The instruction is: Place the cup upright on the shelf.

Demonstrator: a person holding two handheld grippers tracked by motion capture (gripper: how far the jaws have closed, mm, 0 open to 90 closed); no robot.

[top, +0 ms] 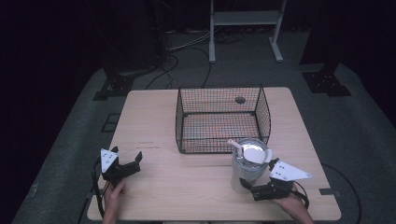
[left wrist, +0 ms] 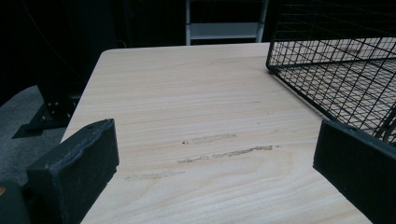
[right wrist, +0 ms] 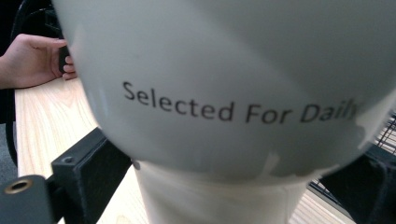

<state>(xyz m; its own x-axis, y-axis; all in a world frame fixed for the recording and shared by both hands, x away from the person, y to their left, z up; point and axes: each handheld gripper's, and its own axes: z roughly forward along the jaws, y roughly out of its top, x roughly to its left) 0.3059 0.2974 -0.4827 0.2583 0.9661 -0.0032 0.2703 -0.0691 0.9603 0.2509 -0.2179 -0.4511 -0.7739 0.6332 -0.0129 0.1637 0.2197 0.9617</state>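
White cup [right wrist: 224,93] close between tongs [right wrist: 233,186], lettering "Selected For Daily"

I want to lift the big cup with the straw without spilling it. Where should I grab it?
Grab the cup low on its narrow base, from the side nearest you. It stands upright, and its lid and straw take up the top. The right gripper already has one jaw on each side of that base.

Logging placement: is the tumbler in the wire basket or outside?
Outside. The tumbler stands upright on the table before the basket, right tool around its base.
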